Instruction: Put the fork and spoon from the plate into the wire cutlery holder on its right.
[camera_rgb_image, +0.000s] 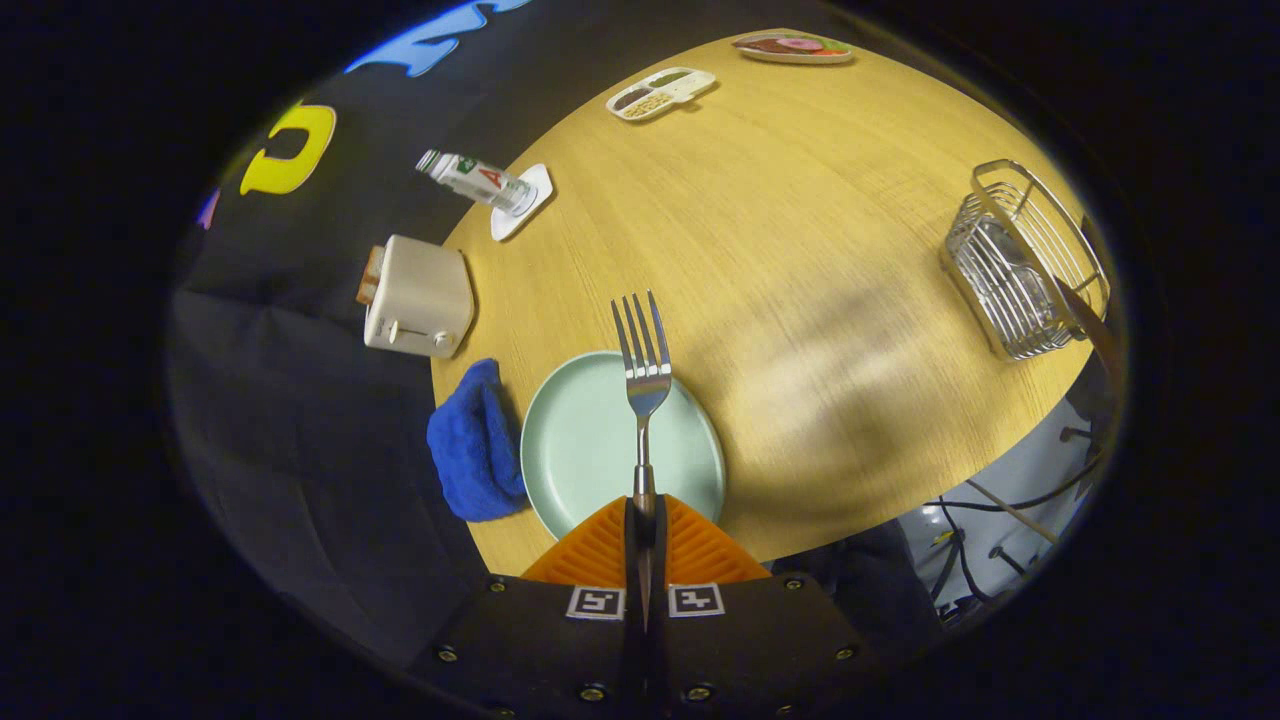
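**Fork held above the plate**

The claw (642, 520) is clamped on the handle of the fork (643, 370), tines pointing forward over the pale green plate (585, 440) (a blue cloth (475, 445) lies just beside it). The wire cutlery holder (1025, 265) stands well apart across the wooden tabletop (800, 220), near its edge.

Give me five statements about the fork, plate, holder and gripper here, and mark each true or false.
1. The gripper is shut on the fork. True.
2. The fork's tines point back toward the fingers. False: they point away, beyond the plate.
3. A spoon lies on the plate. False: no spoon is on it.
4. A blue cloth lies beside the plate. True.
5. The wire cutlery holder stands on the plate. False: it stands apart on the table.
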